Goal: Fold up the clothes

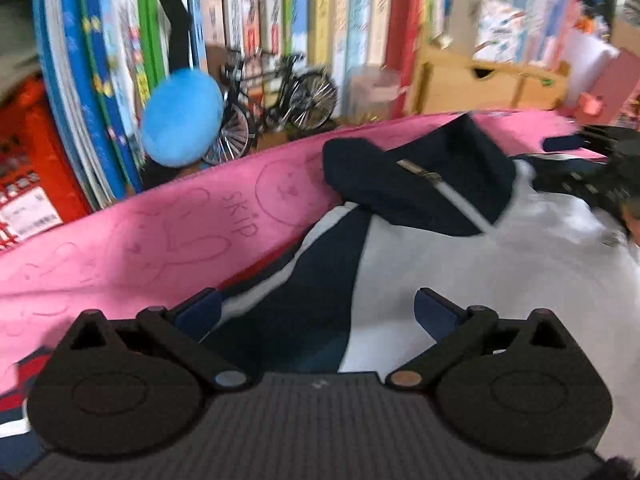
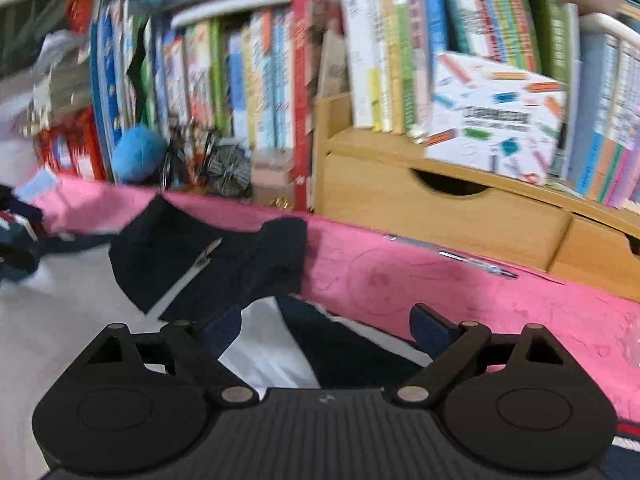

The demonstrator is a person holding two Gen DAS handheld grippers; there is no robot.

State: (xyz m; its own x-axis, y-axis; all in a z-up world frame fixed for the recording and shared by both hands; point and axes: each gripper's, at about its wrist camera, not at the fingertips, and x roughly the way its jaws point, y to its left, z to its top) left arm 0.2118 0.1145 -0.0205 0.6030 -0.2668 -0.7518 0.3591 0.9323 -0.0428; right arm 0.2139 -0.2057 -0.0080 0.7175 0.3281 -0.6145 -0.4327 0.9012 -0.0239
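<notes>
A white and navy zip jacket (image 1: 460, 264) with a navy collar (image 1: 420, 176) lies spread on a pink mat (image 1: 120, 248). My left gripper (image 1: 316, 312) is open, low over the jacket's navy and white shoulder stripe, holding nothing. The right gripper (image 1: 592, 168) shows at the far right of the left wrist view, blurred. In the right wrist view the jacket (image 2: 60, 320) lies to the left with its collar (image 2: 208, 256) and zip. My right gripper (image 2: 326, 330) is open over the jacket's other shoulder at the edge of the pink mat (image 2: 500, 304).
A shelf of upright books (image 1: 320, 12) backs the mat. A blue plush ball (image 1: 182, 118) and a small model bicycle (image 1: 276, 100) stand behind it. A wooden drawer box (image 2: 440, 208) sits at the back right. A pen (image 2: 476, 266) lies on the mat.
</notes>
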